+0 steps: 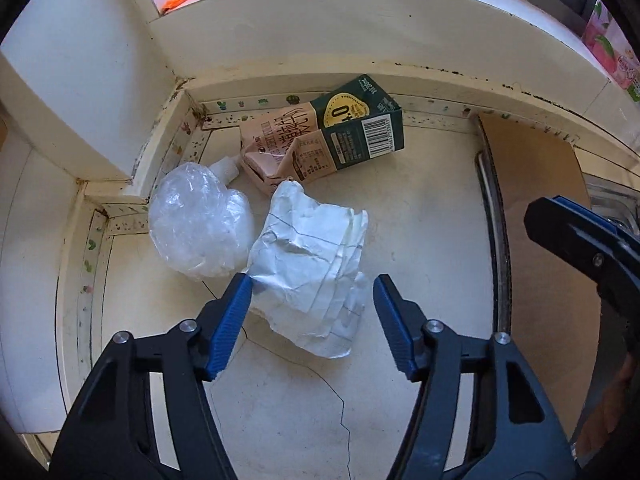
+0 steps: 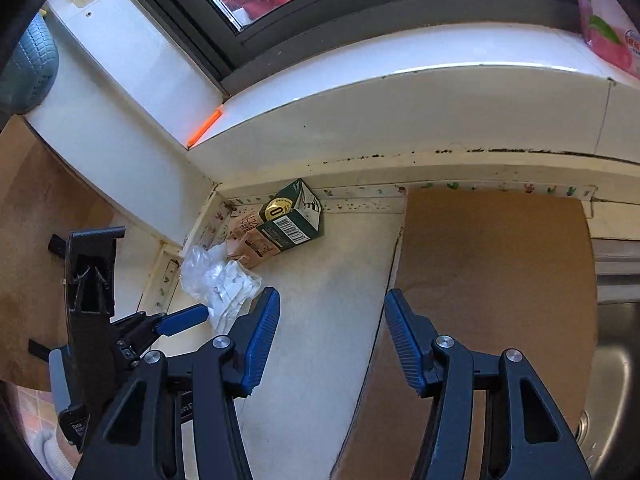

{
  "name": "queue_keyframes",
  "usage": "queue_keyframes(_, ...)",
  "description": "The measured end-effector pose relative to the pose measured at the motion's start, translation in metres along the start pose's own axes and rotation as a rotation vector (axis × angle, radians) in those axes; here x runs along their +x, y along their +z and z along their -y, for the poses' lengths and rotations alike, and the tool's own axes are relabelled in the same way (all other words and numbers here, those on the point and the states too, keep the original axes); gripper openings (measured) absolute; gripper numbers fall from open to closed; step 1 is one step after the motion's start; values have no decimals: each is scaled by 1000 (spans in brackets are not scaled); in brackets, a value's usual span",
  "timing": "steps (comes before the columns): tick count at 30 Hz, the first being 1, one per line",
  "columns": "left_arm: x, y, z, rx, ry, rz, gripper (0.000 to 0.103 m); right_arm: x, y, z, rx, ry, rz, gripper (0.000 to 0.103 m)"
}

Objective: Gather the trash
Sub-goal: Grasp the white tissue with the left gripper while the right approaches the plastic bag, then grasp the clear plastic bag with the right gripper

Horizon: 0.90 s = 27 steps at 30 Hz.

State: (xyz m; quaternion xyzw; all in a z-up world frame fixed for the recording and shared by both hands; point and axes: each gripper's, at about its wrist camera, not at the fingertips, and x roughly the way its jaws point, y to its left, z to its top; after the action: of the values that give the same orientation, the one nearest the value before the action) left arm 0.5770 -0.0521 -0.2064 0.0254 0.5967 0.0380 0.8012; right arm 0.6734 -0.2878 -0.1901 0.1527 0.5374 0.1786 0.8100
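Three pieces of trash lie in the counter's corner. A crumpled white paper [image 1: 308, 264] is nearest, a clear plastic pouch [image 1: 200, 220] lies left of it, and a squashed pink-and-green drink carton [image 1: 320, 140] rests against the back wall. My left gripper [image 1: 313, 280] points down over the paper with its jaws open around it. The left pad is at the paper's edge and the right pad stands clear of it. My right gripper [image 2: 332, 294] hangs open over bare counter, right of the paper [image 2: 232, 292] and in front of the carton [image 2: 288, 224], holding nothing.
A brown cardboard sheet [image 2: 500, 280] covers the counter to the right, with a steel sink [image 2: 616, 360] beyond it. An orange clip [image 2: 206, 126] lies on the window sill and a pink package [image 2: 604, 32] stands at its right end. Walls close the corner at left and back.
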Motion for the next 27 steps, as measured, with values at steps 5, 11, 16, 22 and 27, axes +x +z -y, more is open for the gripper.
queue_keyframes(5,-8,-3,-9,-23,-15,29,28,13,-4,-5,2,24,-12,56)
queue_keyframes(11,-29,-23,-23,-77,-34,67,26,26,-7,-18,5,63,-23,56)
queue_keyframes(16,-58,-50,-39,-142,-47,93,26,40,-10,-41,-20,112,-41,56)
queue_keyframes(22,-82,-79,-71,-232,32,144,26,56,-16,-76,-65,170,-57,56)
queue_keyframes(27,-92,-92,-90,-265,164,188,26,77,-21,-105,-104,188,-77,56)
